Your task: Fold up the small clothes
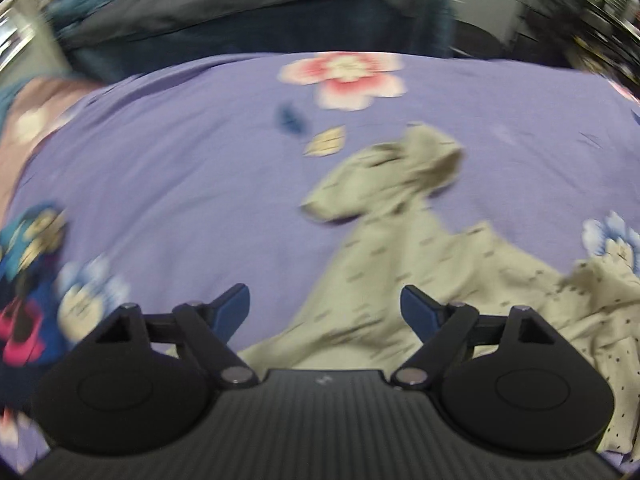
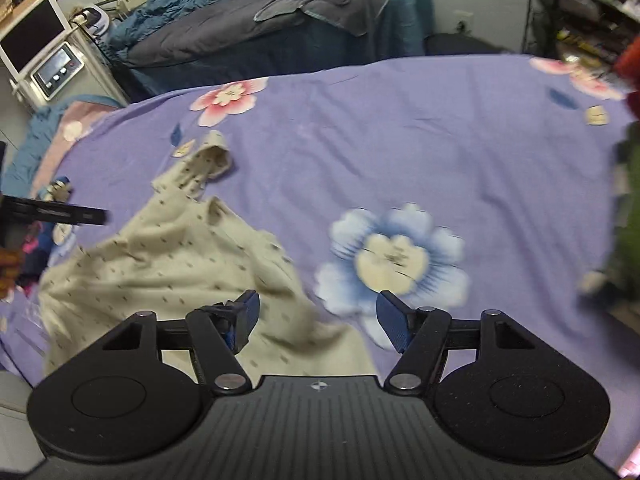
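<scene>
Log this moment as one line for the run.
left gripper: open, empty | right gripper: open, empty | shirt: crumpled on bedsheet, unfolded

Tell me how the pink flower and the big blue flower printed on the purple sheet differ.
The pink flower has pink petals fading to white at the edges; the blue flower has pale blue and white petals. The pink flower lies near the far edge of the sheet, beyond the beige garment; the blue flower lies nearer, to the garment's right. The blue flower looks larger in view. Both have cream centres.
</scene>
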Tool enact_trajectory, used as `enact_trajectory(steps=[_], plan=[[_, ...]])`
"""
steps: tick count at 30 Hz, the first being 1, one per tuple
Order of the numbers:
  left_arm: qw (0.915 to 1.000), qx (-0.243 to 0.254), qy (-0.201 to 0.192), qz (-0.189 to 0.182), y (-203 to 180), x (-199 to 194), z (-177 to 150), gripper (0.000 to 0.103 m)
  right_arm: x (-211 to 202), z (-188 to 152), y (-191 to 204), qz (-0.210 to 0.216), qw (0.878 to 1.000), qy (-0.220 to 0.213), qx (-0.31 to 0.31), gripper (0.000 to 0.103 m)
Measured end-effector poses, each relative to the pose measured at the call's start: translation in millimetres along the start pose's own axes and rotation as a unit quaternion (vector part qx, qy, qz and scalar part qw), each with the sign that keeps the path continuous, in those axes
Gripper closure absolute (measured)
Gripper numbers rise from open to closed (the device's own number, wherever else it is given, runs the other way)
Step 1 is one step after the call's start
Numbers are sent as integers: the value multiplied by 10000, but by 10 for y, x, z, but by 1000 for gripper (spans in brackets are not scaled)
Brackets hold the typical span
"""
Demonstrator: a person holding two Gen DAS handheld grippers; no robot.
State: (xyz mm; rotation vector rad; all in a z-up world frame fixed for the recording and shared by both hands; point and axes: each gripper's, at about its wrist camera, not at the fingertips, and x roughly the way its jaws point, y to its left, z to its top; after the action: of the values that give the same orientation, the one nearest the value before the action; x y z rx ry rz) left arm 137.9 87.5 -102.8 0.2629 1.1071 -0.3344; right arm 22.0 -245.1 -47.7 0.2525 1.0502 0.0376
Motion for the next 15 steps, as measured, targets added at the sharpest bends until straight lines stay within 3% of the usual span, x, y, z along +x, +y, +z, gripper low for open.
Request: enact_trajectory(steps=[3, 6, 8, 9, 10, 11, 13, 15], plan=[[9966, 774, 86, 270, -367, 319, 193, 10, 343, 150, 3, 117, 9998, 106, 83, 0], [9908, 1118, 361, 674, -501, 688, 299, 8, 477, 182, -23, 141, 9992, 206, 318, 5], [9908, 1097, 591, 523, -487, 870, 324, 9, 570, 171, -70, 279, 9977, 307, 545, 5], [9913, 1075, 676, 357, -484, 931, 316, 13, 593, 133, -77, 362, 9966, 384, 626, 5], [9915, 1081, 713, 133, -496, 982, 314, 32, 647, 103, -91, 392, 9959, 462, 672, 13], [9913, 1079, 749, -39, -508, 1005, 302, 42, 666, 50, -100, 404, 9950, 552, 728, 42], [9926, 907, 777, -221, -535, 985, 306, 73, 702, -25, -110, 582, 9930, 659, 788, 81], [9942, 705, 759, -307, -580, 941, 308, 85, 658, -96, -72, 715, 9935, 559, 693, 88]])
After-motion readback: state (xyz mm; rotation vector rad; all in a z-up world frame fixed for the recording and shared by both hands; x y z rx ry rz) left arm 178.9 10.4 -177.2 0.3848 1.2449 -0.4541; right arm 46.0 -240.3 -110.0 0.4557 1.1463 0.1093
